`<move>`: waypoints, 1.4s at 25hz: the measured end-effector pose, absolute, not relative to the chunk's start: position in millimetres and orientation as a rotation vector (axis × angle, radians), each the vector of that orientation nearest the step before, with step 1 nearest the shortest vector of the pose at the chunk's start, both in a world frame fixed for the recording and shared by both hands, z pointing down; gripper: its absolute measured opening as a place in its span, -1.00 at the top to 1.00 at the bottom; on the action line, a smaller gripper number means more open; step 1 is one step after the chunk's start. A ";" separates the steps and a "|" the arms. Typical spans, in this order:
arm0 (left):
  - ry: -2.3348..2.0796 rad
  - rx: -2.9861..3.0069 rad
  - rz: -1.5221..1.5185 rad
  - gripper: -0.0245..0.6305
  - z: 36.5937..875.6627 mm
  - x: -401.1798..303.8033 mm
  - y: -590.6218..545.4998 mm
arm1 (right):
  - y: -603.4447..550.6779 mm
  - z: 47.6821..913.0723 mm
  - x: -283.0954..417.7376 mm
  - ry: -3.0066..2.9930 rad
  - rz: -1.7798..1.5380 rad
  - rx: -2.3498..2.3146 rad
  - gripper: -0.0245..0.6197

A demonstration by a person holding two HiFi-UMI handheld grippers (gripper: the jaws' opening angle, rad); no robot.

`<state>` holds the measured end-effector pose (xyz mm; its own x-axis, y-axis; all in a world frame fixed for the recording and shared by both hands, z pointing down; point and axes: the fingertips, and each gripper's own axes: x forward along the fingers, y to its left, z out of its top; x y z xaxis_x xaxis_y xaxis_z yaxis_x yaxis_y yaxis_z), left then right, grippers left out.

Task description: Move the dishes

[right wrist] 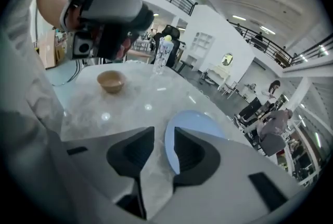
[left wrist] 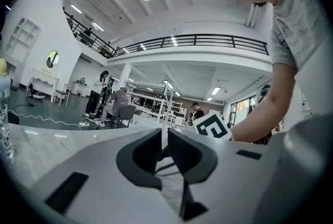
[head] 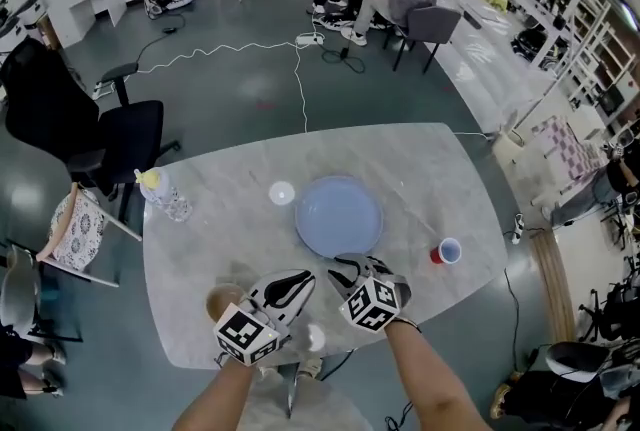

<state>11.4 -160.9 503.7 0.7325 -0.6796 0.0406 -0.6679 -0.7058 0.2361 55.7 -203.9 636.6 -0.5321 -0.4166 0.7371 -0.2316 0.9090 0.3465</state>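
Marble grey, the oval table (head: 440, 179) carries the pale blue round plate (head: 339, 215) at its middle. My right claw (head: 352, 265) hangs at the plate's near rim, and my left claw (head: 297, 281) is near a small brown bowl (head: 224, 300).

Left gripper view: my 2 jaws stand slightly apart with nothing between them.

Right gripper view: my jaws are apart, and the plate's rim shows in the gap without being pinched.

Glossy marble-look table (head: 440, 179); smooth pale-blue plate (head: 339, 215); clear plastic bottle (head: 165, 196); red plastic cup (head: 445, 252).
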 end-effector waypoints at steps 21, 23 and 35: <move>-1.074 2.693 -0.140 0.82 499.8 -4.3 -159.5 | -238.4 739.0 64.4 -1.798 -0.225 0.294 0.63; -1.080 2.686 -0.136 0.82 499.8 -5.0 -157.8 | -238.5 741.0 65.9 -1.792 -0.220 0.297 0.66; -1.082 2.679 -0.131 0.82 492.8 -13.4 -137.8 | -176.2 730.6 39.8 -1.857 -0.195 0.224 0.83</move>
<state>-13.4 -137.8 492.8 0.7204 -0.6935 0.0097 -0.6713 -0.6936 0.2615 39.8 -176.2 730.6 -0.2866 -0.2527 0.9241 -0.0549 0.9673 0.2475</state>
